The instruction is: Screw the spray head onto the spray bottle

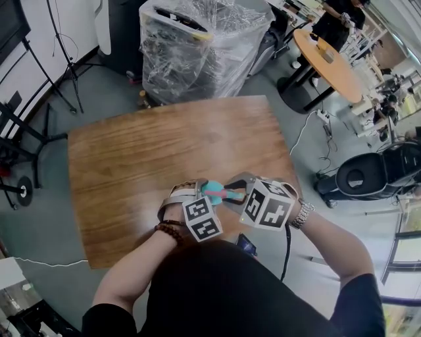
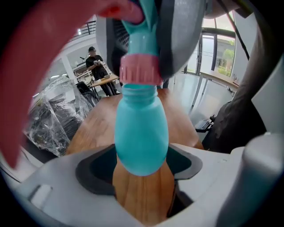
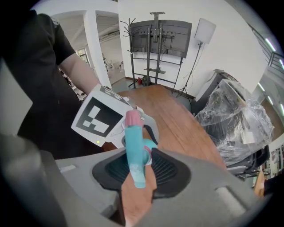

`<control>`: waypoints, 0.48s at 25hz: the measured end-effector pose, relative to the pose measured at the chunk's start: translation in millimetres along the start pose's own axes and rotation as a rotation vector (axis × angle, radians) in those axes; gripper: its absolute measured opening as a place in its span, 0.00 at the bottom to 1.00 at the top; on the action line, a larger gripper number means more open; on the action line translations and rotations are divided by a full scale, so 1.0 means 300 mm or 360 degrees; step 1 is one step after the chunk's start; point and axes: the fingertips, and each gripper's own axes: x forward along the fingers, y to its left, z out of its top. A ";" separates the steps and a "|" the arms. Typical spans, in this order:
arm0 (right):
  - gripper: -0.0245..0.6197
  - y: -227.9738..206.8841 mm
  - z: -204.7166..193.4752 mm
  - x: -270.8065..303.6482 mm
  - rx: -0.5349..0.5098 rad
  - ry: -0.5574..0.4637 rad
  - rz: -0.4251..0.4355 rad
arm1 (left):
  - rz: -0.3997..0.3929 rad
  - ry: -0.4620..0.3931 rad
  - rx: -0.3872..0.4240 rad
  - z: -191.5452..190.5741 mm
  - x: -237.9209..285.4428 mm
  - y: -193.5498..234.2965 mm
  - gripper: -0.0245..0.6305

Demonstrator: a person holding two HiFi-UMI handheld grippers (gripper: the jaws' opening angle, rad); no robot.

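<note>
**Spray bottle and spray head held together over the counter**

The teal spray bottle (image 2: 141, 133) is gripped by its rounded body between the pads of the left tool (image 2: 141, 167), whose jaws stand wide against its sides. The spray head (image 3: 133, 150), teal with a pink tip, is clamped between the ribbed pads of the right tool (image 3: 142, 170), whose jaws are set narrower. The head's pink collar (image 2: 140, 70) is seated on the bottle's neck; how far it is threaded cannot be told. Both parts are held over the near right part of the wooden counter (image 1: 164, 158).

In the head view, most of the bottle is hidden by the two marker cubes, and only a teal and pink strip is seen between them. In the left gripper view, the grey body of the right tool blocks the space above the collar, and an unidentifiable blurred red shape covers the upper left.

A small dark flat object (image 1: 246, 245) lies at the counter's near edge. Beyond the far edge stands a plastic-wrapped load (image 1: 197, 46). To the right are seen a round orange table (image 1: 329, 62), a person in black (image 1: 339, 20) beside it, and a black chair (image 1: 368, 174). A screen on a stand (image 3: 162, 33) is shown against the wall.
</note>
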 end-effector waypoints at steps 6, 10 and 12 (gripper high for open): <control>0.22 0.022 -0.001 0.013 -0.0030 0.0015 0.0001 | -0.0036 0.0056 -0.0005 -0.006 -0.004 -0.024 0.60; 0.22 0.026 -0.004 0.024 -0.0071 0.0051 -0.0012 | -0.0027 0.0077 0.0013 -0.010 -0.007 -0.028 0.60; 0.23 0.021 -0.012 0.028 -0.0080 0.0069 -0.0017 | -0.0009 0.0082 0.0014 -0.014 -0.007 -0.022 0.60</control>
